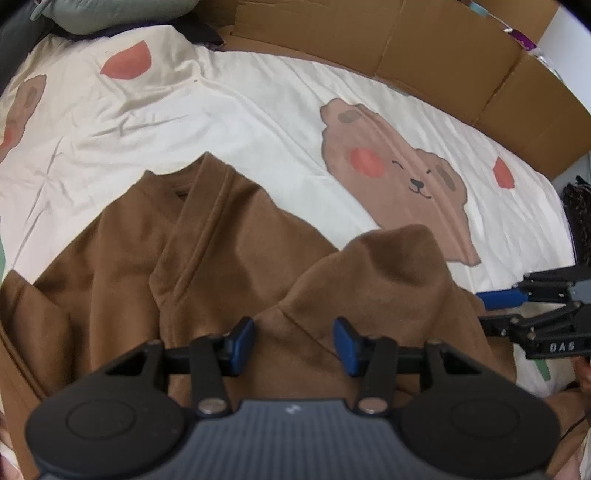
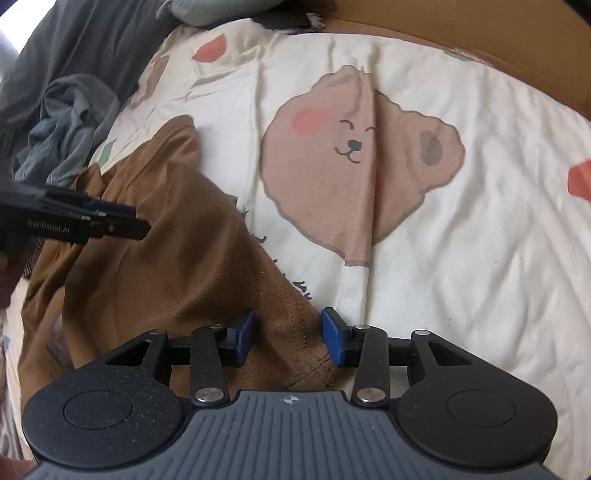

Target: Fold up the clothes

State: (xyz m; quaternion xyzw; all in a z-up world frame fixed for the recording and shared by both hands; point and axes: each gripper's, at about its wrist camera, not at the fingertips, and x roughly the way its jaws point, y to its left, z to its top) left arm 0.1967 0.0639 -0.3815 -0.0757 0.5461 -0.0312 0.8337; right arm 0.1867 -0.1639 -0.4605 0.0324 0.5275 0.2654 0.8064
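Note:
A brown sweatshirt (image 1: 221, 240) lies rumpled on a cream bear-print bedsheet (image 1: 258, 122), its neckline toward the far side and a raised fold at the right. My left gripper (image 1: 295, 345) hovers over that fold, jaws apart, pads clear of the cloth. In the right wrist view the sweatshirt (image 2: 166, 240) runs down the left, and its stitched hem corner lies between the pads of my right gripper (image 2: 288, 338), which stands open without pinching it. The right gripper (image 1: 487, 312) shows at the right edge of the left wrist view. The left gripper (image 2: 122, 218) shows at the left edge of the right wrist view.
Flattened cardboard (image 1: 443, 55) lines the far side of the bed. A grey-green pillow (image 1: 110, 14) sits at the far left corner. A crumpled grey garment (image 2: 66, 122) lies beside dark bedding left of the sweatshirt. The bear-print sheet (image 2: 461, 221) stretches bare to the right.

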